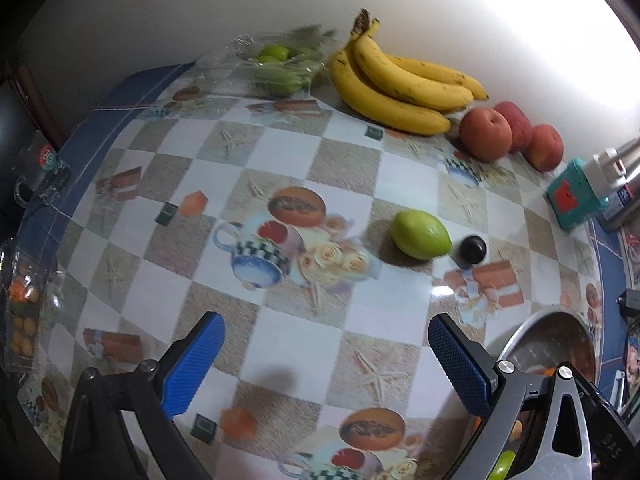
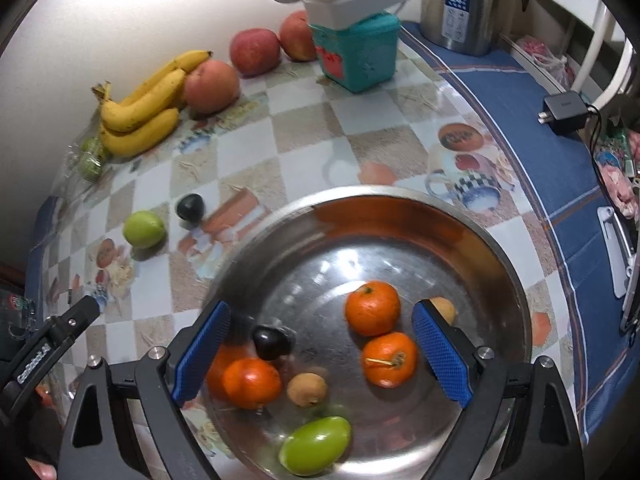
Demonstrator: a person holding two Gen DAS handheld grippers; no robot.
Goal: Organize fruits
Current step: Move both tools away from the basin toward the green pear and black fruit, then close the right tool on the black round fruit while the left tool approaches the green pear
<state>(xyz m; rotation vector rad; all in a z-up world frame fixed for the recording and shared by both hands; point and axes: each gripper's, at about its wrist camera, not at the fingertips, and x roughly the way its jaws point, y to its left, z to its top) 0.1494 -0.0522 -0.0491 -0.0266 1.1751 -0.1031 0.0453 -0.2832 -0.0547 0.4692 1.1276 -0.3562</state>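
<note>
Only through the right wrist camera did we see inside the steel bowl: three oranges, a dark plum, two small brown fruits and a green fruit lying on the metal, its long axis slanting up to the right. Our right gripper hung over that bowl with its blue fingers spread wide, holding nothing. From the left wrist camera we saw only the bowl's rim at the lower right, but it showed the tabletop better.

On the checked tablecloth lay a loose green fruit, its long axis running left to right and tipped slightly down to the right, with a second dark plum just beside its right end. Our left gripper was also spread apart and empty, above the cloth, well short of that pair.

Along the wall sat a clear box of green fruit, a bunch of bananas and three apples. A teal box stood near the apples, a metal flask behind it. Nothing lay between our left gripper and the loose fruit.
</note>
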